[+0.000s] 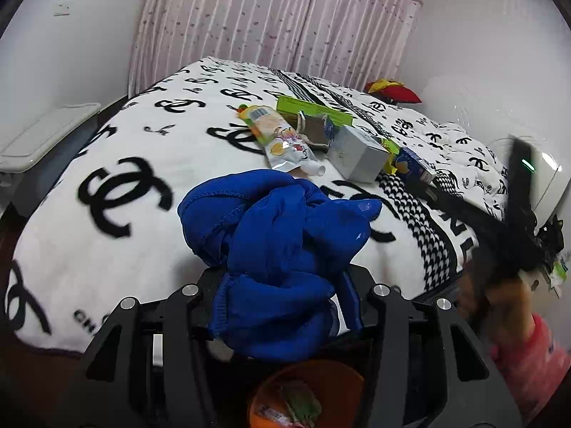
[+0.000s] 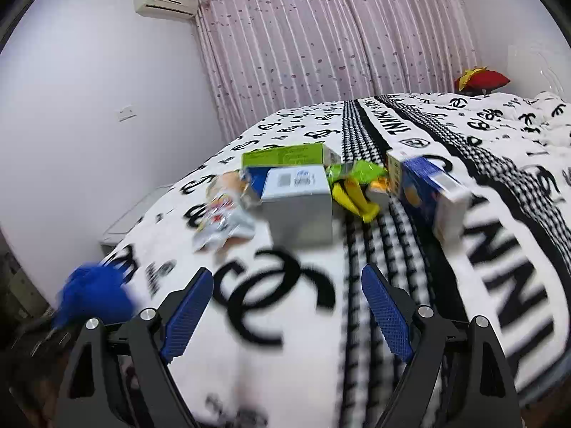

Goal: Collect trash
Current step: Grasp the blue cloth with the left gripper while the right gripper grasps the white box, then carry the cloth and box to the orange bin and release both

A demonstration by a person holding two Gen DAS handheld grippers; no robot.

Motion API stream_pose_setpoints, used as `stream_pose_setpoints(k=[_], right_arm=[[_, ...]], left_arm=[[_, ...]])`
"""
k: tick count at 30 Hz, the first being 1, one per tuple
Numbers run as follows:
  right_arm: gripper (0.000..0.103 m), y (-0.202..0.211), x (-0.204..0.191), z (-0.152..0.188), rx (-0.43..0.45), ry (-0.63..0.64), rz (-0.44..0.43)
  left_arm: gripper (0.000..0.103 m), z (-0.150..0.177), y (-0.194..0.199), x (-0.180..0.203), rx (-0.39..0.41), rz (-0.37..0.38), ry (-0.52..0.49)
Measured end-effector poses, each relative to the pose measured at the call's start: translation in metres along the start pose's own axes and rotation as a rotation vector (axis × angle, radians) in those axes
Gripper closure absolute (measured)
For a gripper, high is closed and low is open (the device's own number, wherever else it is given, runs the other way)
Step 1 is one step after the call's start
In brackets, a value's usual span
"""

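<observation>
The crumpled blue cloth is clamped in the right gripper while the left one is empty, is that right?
No, the sides are swapped. The left wrist view shows the crumpled blue cloth in the left gripper; the right gripper is empty.

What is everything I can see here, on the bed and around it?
blanket: one, white with black logos, covers the bed
blue cloth: one, bunched, between the left gripper's jaws
pouch: one, orange and white, on the blanket
green box: one, behind the pouch
grey box: one, mid-bed
blue box: one, right of the grey box
yellow wrapper: one, between those boxes
orange bin: one, under the left gripper
curtain: pink, behind the bed
left gripper: black
right gripper: blue pads, open, empty
</observation>
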State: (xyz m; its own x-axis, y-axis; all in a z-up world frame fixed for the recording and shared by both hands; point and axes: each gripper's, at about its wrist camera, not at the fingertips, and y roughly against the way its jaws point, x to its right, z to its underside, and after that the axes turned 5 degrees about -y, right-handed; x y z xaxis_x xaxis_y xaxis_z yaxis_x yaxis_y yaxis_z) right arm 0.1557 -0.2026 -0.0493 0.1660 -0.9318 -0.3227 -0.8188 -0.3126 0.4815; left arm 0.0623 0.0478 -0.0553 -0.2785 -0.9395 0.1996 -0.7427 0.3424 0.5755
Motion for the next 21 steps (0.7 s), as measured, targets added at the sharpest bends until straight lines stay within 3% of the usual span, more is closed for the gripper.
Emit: stream_pose_setpoints(k=[11,14,15,21], right_arm=[[0.019,-0.085,-0.002,-0.032,-0.093,-0.045,0.04],[0.03,-0.094,-0.004,-0.034,-0.111,-0.037,0.063],[0.039,-0.095,-0.004,-0.034,-0.113,-0.037,0.071],[0.041,-0.076,0.001,-0.031,-0.105,-0.061,0.057]], left_arm=[[0.054,0.01,0.018,-0.011,0.003,0.019,0.036],[0.055,0.01,0.02,-0.009,0.006,0.019,0.033],[0.055,0.01,0.021,-0.008,0.007,0.023,0.033],[0.054,0.01,0.024,-0.003,0.01,0.031,0.028]])
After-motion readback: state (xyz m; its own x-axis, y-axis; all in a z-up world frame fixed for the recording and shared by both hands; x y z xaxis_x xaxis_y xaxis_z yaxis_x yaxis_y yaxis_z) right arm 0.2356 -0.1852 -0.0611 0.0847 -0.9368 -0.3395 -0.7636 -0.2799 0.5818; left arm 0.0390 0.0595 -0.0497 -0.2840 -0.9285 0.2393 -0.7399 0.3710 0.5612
